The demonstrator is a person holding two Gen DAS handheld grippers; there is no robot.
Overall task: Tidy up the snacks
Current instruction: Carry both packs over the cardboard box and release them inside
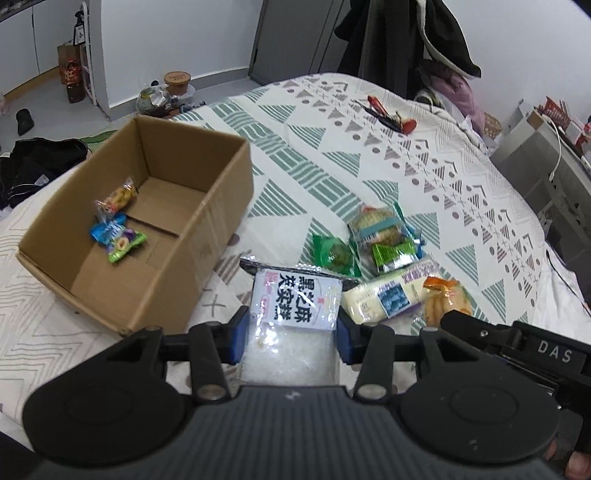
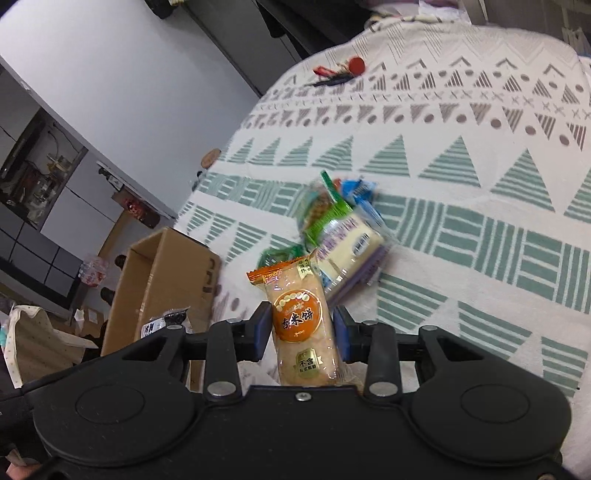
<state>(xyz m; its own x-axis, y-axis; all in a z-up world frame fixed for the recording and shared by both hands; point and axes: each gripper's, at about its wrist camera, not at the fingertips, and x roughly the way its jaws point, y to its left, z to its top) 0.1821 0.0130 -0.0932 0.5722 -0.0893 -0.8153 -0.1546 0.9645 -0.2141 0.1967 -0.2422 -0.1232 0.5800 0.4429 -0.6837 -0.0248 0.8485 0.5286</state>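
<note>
The bed [image 1: 369, 122] is carrying a cardboard box [image 1: 207, 236] beside a snack pile [image 1: 384, 236]. The left gripper [image 1: 290, 332] jaws are clamping a white packet [image 1: 295, 306]; the right gripper [image 2: 301, 332] jaws are squeezing an orange rice-cracker packet [image 2: 299, 317].

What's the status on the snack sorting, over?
Left gripper shut on white snack pack. Right gripper shut on orange rice cracker. Cardboard box holds two snacks. Path clear.

a bed [image 1: 406, 155] with a white cover of green and grey triangles fills the room. pale blue-grey walls [image 1: 177, 33] meet a grey floor [image 1: 44, 96]. dark clothes [image 1: 406, 33] hang by a grey wardrobe [image 1: 291, 37].
</note>
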